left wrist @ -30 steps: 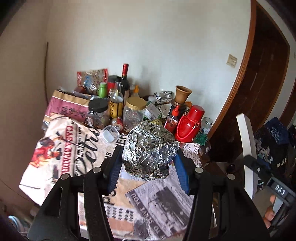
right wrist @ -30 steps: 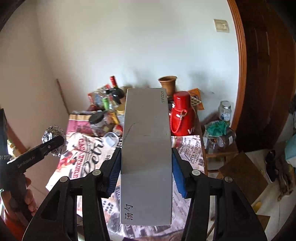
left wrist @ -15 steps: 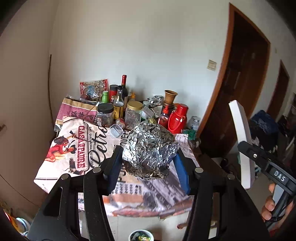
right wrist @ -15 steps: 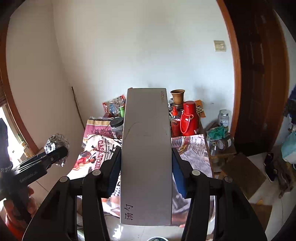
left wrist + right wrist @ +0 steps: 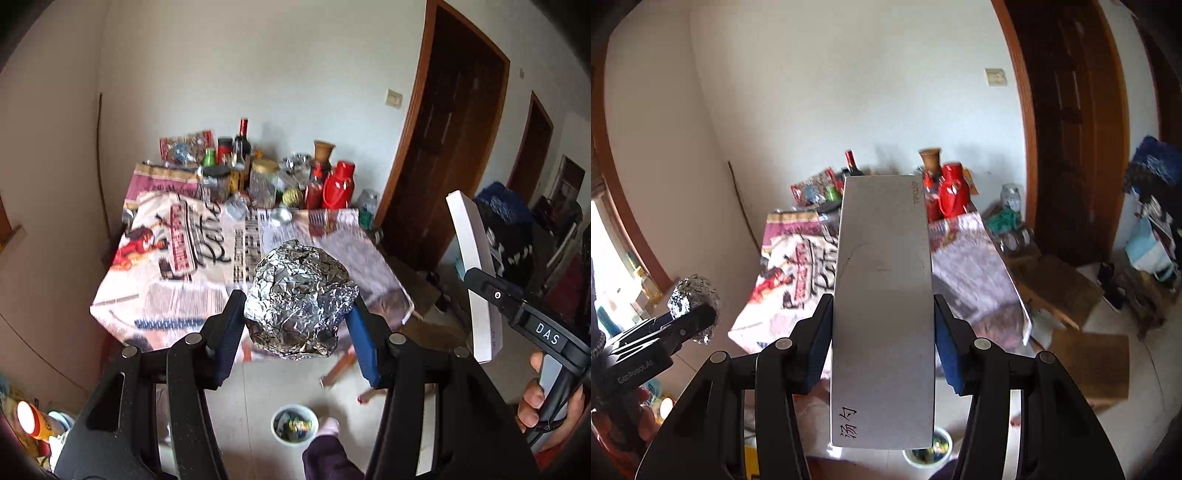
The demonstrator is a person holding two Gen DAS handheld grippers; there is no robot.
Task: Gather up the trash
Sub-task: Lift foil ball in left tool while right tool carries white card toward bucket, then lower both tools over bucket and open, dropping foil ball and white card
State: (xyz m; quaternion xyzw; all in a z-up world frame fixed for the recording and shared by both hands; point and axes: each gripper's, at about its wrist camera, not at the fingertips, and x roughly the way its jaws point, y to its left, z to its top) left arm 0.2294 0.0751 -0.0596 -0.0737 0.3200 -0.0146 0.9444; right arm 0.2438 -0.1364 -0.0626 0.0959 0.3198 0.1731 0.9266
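A: What is held by the left gripper [image 5: 297, 321]?
B: A crumpled foil ball [image 5: 300, 297] is clamped between its fingers, above the floor, with a small bin [image 5: 294, 424] below.
A: And the right gripper [image 5: 882, 332]?
B: A long grey box [image 5: 884, 306] is gripped between its fingers; the table [image 5: 975, 266] is seen beyond.

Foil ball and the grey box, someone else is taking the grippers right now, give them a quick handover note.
Left gripper: shut on the crumpled foil ball, held in the air off the near edge of the table.
Right gripper: shut on the long grey box, also lifted.
Small white bin stands on the floor just below, with wrappers already in it.
Done: both pieces picked up and carried off the table.
Left: lower each over the bin and release; the box looks longer than the bin is wide. Then check the table for more trash.
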